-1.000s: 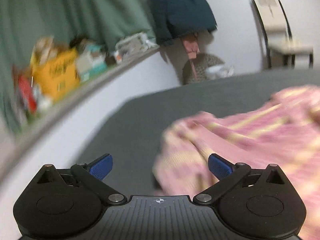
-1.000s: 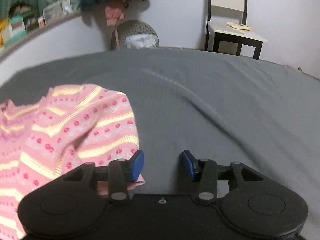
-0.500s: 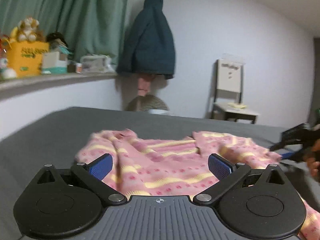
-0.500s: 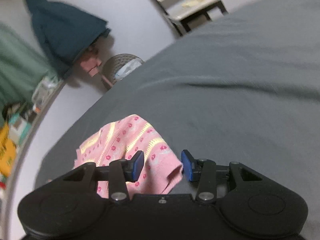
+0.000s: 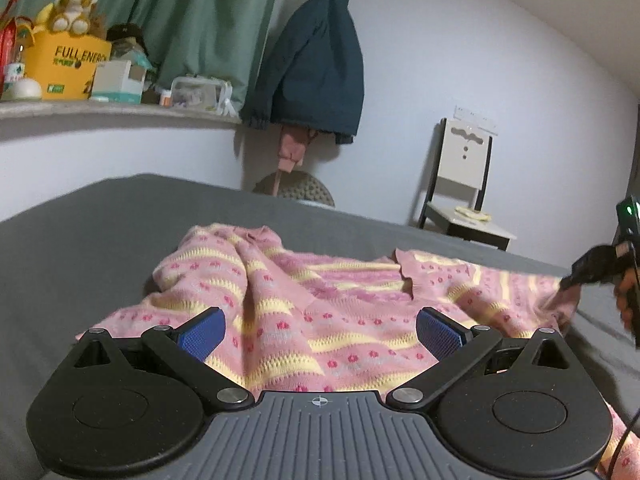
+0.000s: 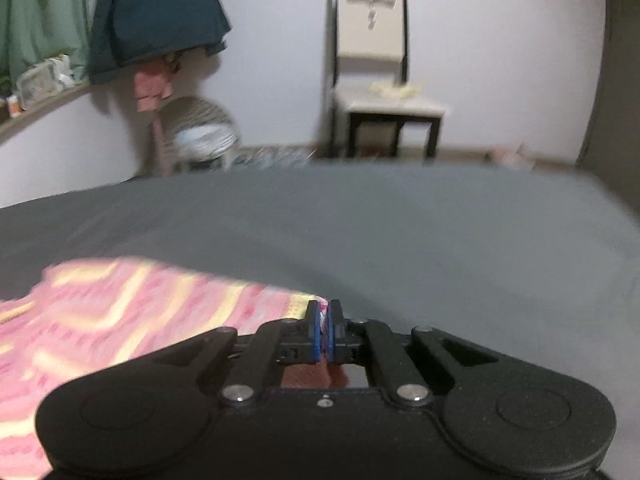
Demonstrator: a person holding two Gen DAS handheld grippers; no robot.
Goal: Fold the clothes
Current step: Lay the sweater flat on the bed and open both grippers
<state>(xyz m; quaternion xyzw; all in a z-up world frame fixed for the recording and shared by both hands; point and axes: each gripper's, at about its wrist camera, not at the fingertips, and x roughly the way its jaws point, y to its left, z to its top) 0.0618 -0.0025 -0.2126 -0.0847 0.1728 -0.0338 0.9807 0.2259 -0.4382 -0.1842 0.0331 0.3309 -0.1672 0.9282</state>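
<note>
A pink knitted sweater [image 5: 320, 304] with yellow stripes and red dots lies rumpled on the grey bed [image 5: 80, 240]. My left gripper [image 5: 318, 330] hangs low over its near edge, blue pads wide apart, nothing pinched between them. In the right wrist view the same sweater [image 6: 120, 312] spreads to the left, blurred. My right gripper [image 6: 325, 330] is shut on the sweater's corner, with pink knit squeezed between the blue pads. In the left wrist view that right gripper [image 5: 566, 282] shows at the far right, held by a hand, at the sweater's far edge.
A dark blue jacket [image 5: 312, 60] hangs on the wall above a woven basket [image 5: 304, 190]. A chair [image 5: 464, 184] stands beyond the bed. A shelf [image 5: 120, 110] at the left carries boxes and a plush toy. Green curtains [image 5: 192, 12] hang behind it.
My right gripper has shut on the sweater's corner and risen slightly. My left gripper has swung round to face the sweater and dropped lower over its near edge, still open.
</note>
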